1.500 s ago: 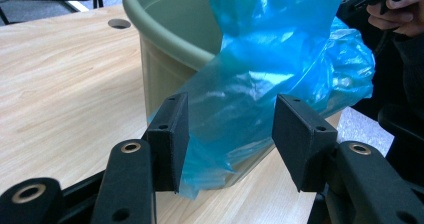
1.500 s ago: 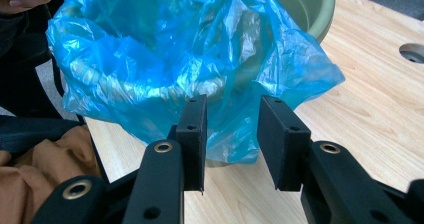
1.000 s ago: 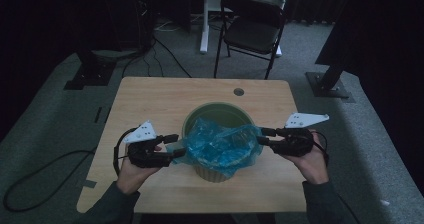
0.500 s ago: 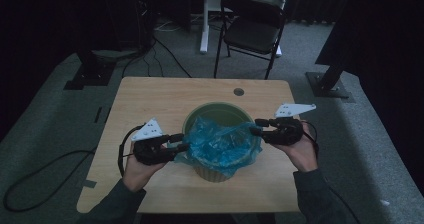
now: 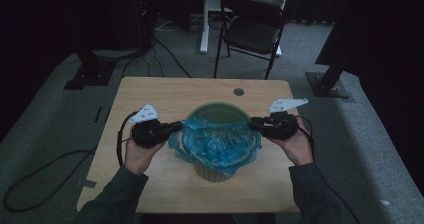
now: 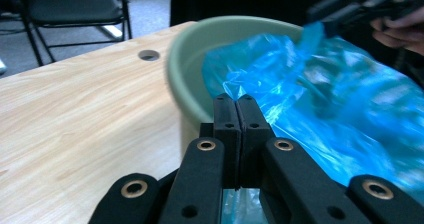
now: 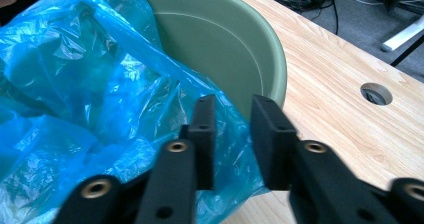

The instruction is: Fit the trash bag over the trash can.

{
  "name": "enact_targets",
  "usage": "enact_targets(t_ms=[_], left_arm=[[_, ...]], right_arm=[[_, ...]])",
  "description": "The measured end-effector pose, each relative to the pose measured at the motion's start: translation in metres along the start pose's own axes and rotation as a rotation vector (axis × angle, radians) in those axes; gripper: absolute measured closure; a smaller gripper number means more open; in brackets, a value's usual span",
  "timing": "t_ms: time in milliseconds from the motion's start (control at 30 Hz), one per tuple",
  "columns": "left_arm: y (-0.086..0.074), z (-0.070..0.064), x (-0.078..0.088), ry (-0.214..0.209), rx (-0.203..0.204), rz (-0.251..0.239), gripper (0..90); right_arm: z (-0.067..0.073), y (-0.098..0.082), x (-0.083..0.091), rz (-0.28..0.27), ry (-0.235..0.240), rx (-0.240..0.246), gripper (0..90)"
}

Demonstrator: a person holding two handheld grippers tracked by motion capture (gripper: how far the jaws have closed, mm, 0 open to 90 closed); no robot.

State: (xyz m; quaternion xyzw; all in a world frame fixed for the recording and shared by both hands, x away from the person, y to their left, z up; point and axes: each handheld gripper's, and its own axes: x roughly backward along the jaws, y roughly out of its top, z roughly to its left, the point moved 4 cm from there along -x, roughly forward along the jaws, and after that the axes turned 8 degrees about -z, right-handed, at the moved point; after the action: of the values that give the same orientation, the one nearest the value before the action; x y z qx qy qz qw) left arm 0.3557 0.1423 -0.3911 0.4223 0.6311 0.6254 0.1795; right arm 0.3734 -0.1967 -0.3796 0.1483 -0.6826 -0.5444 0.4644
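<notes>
A pale green bin (image 5: 218, 109) stands in the middle of the wooden table, lined with a crumpled blue plastic bag (image 5: 217, 144) that spills over its rim. My left gripper (image 5: 176, 127) lies level at the bag's left edge. In the left gripper view its jaws (image 6: 238, 111) are pressed together with blue film (image 6: 320, 84) caught between them, beside the bin wall (image 6: 185, 59). My right gripper (image 5: 254, 124) is at the bag's right edge. Its jaws (image 7: 232, 134) have just been closing and stand apart, with the bag's edge (image 7: 75, 84) in the gap, near the bin rim (image 7: 225, 39).
The table (image 5: 150, 99) has a round cable hole (image 5: 239, 91) behind the bin. A black folding chair (image 5: 252, 29) stands beyond the far edge. Cables and dark stand feet lie on the grey floor at both sides.
Both hands have moved inward to the bin. The left jaws have gone from wide apart to closed on the bag's left edge. The right jaws have narrowed around the right edge.
</notes>
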Motion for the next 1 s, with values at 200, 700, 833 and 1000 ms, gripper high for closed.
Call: enact_targets(t_ms=[200, 700, 833, 1000], left_arm=[[0.002, 0.018, -0.014, 0.041, 0.023, 0.010, 89.9], [0.006, 0.049, -0.052, 0.098, 0.077, 0.036, 90.0], [0.006, 0.053, -0.060, 0.099, 0.085, 0.047, 90.0], [0.006, 0.056, -0.072, 0.099, 0.092, 0.063, 90.0]], right_arm=[[-0.006, 0.001, -0.004, 0.001, -0.013, -0.013, 87.4], [-0.027, 0.004, -0.016, 0.010, -0.078, -0.050, 89.7], [-0.030, 0.003, -0.019, 0.013, -0.085, -0.057, 89.8], [-0.037, 0.002, -0.027, 0.027, -0.097, -0.074, 90.0]])
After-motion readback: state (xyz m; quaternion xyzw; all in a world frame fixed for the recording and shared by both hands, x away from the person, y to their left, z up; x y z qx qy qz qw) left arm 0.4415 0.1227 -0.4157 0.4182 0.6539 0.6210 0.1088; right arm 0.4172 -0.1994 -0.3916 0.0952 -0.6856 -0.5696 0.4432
